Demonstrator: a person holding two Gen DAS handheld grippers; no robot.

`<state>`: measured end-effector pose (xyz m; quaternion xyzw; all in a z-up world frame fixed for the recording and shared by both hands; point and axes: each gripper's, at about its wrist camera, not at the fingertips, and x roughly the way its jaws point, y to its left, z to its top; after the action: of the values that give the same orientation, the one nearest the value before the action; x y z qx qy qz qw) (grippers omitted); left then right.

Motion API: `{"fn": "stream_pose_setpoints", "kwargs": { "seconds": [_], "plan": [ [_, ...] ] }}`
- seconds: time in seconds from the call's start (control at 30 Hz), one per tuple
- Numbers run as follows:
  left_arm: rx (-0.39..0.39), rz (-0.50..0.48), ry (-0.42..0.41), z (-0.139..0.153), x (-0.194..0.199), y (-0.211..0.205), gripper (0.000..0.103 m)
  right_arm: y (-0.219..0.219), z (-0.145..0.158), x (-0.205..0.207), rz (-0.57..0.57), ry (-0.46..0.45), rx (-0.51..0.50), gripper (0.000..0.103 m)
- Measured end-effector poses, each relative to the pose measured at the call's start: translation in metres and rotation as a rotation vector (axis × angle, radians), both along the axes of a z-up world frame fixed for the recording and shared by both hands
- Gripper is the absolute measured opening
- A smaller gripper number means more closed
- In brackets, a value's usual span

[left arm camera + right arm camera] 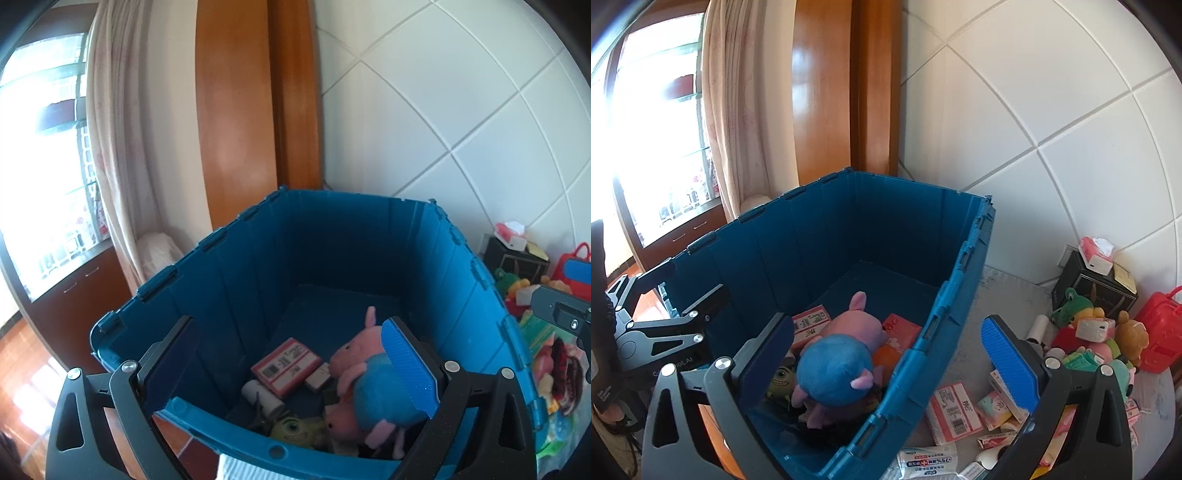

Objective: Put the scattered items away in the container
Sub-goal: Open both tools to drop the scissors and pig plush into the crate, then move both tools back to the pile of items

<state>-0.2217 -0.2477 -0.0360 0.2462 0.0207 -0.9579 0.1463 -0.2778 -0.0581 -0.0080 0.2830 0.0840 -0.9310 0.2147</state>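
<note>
Step in hand: judged as the turn from a finished drop toward the next pick; the pink-and-blue plush pig (837, 363) lies loose inside the blue crate (960, 273), touching no pad
Doing it well: take the right gripper (888, 363) rightward off the crate rim before lowering it; choose one item standing clear of its neighbours, such as the pink-and-white box (955, 410) in the lower centre of the right wrist view; close across its narrow sides, since the flat boxes lie crowded and partly overlapping
Left gripper (291, 363): jaws wide apart and holding nothing; it hangs over the near rim of the crate at the bottom of the left wrist view, tilted down toward the contents
Right gripper pose: jaws wide apart and holding nothing; one finger stands over the crate, the blue pad (1008, 365) over the table (1015, 295), so it straddles the crate's right wall
Task's things: pig, red-and-white box (286, 363) and green one-eyed toy (295, 430) already in the crate; boxes, a tube and the pile of soft toys (1097, 332) wait on the table at right
Risk: the crate wall may catch a finger on a low sideways sweep
</note>
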Motion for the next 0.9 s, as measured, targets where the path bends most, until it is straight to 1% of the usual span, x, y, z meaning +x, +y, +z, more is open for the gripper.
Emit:
{"fn": "stream_pose_setpoints", "kwargs": {
  "seconds": [0.13,0.23,0.33,0.57,0.67,0.73,0.8,0.9],
  "plan": [
    [0.003,-0.041,0.028,0.008,0.005,0.022,0.1,0.033,-0.003,0.01,-0.055,0.002,-0.018,0.103],
    [-0.01,-0.052,0.044,0.014,0.005,0.049,0.101,0.071,-0.007,0.018,-0.117,0.002,-0.029,0.103],
    [-0.001,-0.109,0.056,0.018,0.004,0.087,0.101,0.118,-0.015,0.026,-0.184,-0.013,-0.051,0.103],
    [-0.005,-0.265,0.061,0.016,0.004,0.2,0.101,0.231,-0.036,0.041,-0.324,-0.056,-0.053,0.103],
    [-0.004,-0.311,0.037,-0.001,0.004,0.245,0.101,0.278,-0.048,0.046,-0.368,-0.076,-0.051,0.103],
    [-0.004,-0.328,-0.001,-0.02,0.001,0.271,0.101,0.3,-0.058,0.05,-0.381,-0.096,-0.047,0.103],
    [-0.006,-0.335,-0.047,-0.042,-0.002,0.289,0.101,0.319,-0.074,0.052,-0.39,-0.126,-0.048,0.103],
    [-0.017,-0.342,-0.131,-0.077,-0.005,0.305,0.101,0.334,-0.098,0.05,-0.394,-0.191,-0.047,0.103]
  ]
}}
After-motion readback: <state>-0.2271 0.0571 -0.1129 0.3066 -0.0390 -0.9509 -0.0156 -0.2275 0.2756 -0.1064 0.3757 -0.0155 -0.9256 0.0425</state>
